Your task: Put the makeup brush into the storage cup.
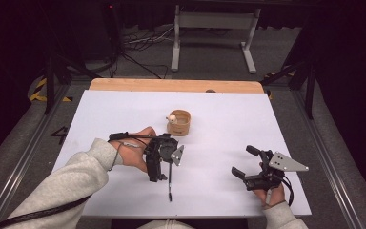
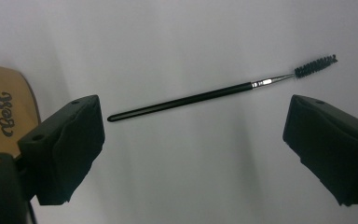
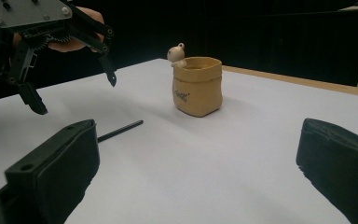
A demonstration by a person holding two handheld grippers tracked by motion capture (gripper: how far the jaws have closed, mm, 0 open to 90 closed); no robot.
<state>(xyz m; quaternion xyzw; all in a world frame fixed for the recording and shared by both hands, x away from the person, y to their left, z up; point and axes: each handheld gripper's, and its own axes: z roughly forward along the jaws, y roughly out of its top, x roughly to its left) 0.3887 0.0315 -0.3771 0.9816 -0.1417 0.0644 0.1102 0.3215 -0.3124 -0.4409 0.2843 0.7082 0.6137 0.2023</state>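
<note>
While both forearms enter from the bottom edge of the high view, the left gripper (image 1: 162,160) sits left of centre over the white table sheet (image 1: 228,119), hovering above a thin black spoolie brush (image 1: 170,183) that lies below it, running toward the bottom of the frame; the right gripper (image 1: 248,162) rests at lower right, well apart, jaws spread. A tan pouch-shaped holder (image 1: 180,122) with a small bear figure (image 1: 171,119) at its rim stands just above centre. Left gripper view: jaws spread wide at lower left and right, nothing between them; the brush (image 2: 214,94) lies slanted across the middle, bristles at upper right; holder (image 2: 4,109) at left edge. Right gripper view: jaws spread, empty; holder (image 3: 197,86) upright at centre, brush handle (image 3: 120,130) lower left, left gripper (image 3: 65,65) hovering at upper left, open.
</note>
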